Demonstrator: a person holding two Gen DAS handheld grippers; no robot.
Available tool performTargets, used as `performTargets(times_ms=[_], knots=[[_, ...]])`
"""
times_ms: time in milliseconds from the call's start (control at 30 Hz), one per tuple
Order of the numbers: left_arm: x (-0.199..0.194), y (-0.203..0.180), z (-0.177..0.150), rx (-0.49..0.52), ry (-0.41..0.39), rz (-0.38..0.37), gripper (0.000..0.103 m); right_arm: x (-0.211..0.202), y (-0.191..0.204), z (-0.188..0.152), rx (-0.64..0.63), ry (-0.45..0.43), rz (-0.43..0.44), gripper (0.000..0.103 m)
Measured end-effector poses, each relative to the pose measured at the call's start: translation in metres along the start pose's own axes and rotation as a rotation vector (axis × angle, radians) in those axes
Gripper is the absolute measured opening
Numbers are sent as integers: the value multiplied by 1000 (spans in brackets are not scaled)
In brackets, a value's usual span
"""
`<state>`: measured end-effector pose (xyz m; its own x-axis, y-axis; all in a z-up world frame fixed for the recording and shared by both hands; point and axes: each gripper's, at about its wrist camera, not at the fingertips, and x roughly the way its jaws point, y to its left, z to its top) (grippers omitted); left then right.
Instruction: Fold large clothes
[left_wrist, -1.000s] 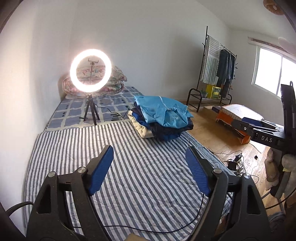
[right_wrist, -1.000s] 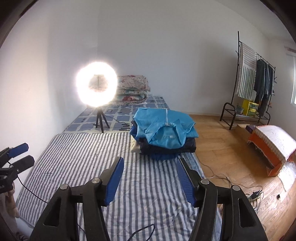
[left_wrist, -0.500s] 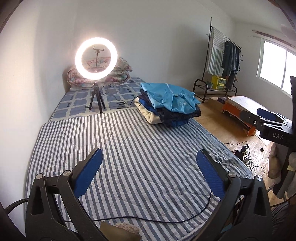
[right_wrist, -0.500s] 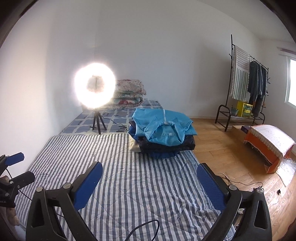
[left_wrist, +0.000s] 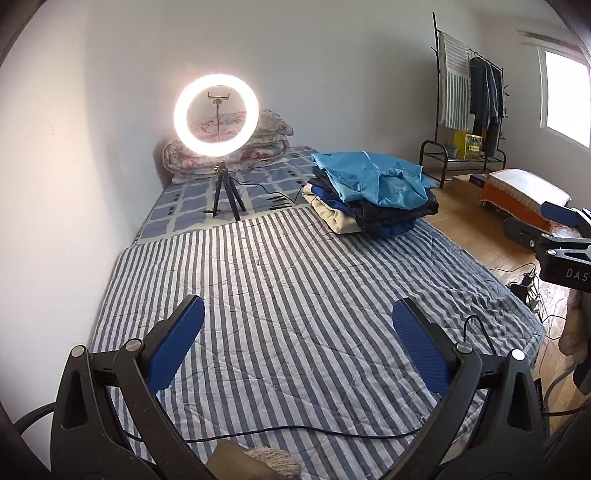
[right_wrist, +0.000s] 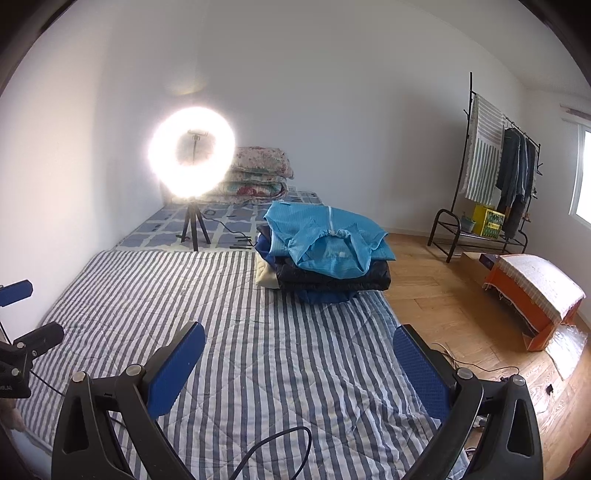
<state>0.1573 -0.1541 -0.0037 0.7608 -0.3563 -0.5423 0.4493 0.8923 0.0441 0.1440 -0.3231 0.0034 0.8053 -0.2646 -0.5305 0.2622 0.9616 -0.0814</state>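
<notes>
A stack of folded clothes (left_wrist: 371, 195), with a light blue garment (right_wrist: 325, 240) on top, sits at the far right of the blue-and-white striped mattress (left_wrist: 288, 295). My left gripper (left_wrist: 297, 332) is open and empty, held over the near part of the mattress, well short of the stack. My right gripper (right_wrist: 299, 354) is open and empty too, over the near right part of the mattress (right_wrist: 258, 332). The right gripper also shows at the right edge of the left wrist view (left_wrist: 554, 229), and the left gripper at the left edge of the right wrist view (right_wrist: 22, 332).
A lit ring light on a tripod (left_wrist: 216, 114) stands behind the mattress, with folded quilts (right_wrist: 258, 173) at the wall. A clothes rack (right_wrist: 495, 173) and an orange box (right_wrist: 532, 295) stand on the wooden floor to the right. Black cables (left_wrist: 295, 432) lie across the near mattress edge.
Both grippers have opened wider and pulled back from the stack of clothes. Both views now show more of the near mattress.
</notes>
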Motion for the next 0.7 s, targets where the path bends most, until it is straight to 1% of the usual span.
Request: performTargets(times_ms=[100, 400, 700], knots=[[-4, 1, 0, -8, -15, 16, 103, 4, 1, -2, 5, 11, 4, 103], [-10, 9, 3, -52, -35, 18, 103, 6, 5, -7, -10, 22, 9, 103], [-12, 13, 5, -56, -42, 18, 103, 6, 3, -6, 10, 29, 17, 103]])
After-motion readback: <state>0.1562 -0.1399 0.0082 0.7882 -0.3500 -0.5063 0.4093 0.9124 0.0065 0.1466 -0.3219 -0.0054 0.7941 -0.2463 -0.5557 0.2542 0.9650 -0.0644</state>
